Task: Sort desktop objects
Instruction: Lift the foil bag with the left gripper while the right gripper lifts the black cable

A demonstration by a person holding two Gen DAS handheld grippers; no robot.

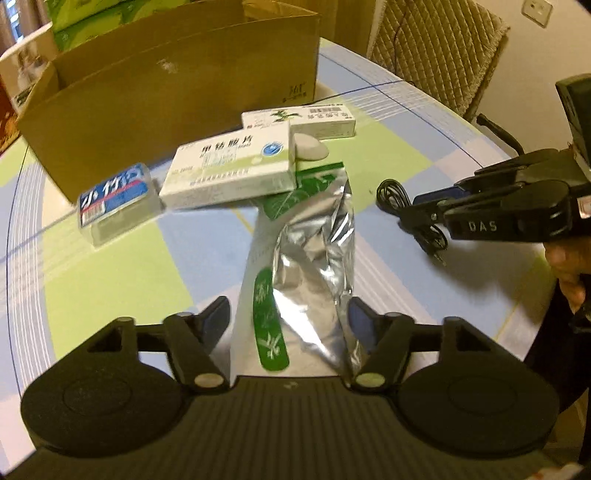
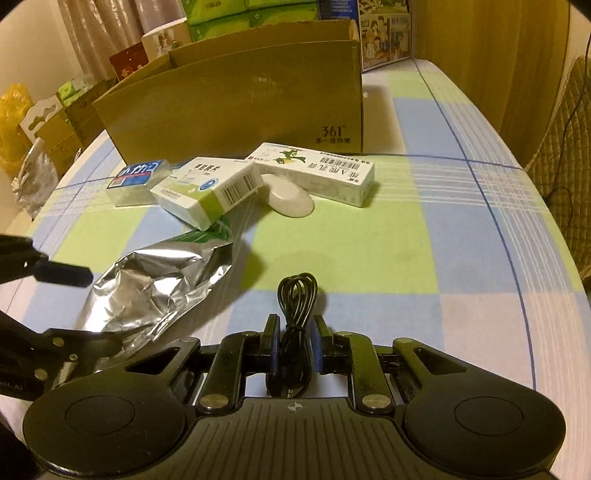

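Left gripper [image 1: 288, 325] jaws wide astride crinkled silver-and-green foil pouch [image 1: 310, 258], long axis toward 12 o'clock; right gripper [image 2: 294, 341] jaws narrow, pinching coiled black cable [image 2: 295, 314].

A quilted beige chair [image 1: 439, 51] stands at the bench's far right edge; stacked green tissue packs [image 2: 236, 16], a yellow plastic bag [image 2: 13, 122] and brown cartons [image 2: 70, 129] crowd behind it
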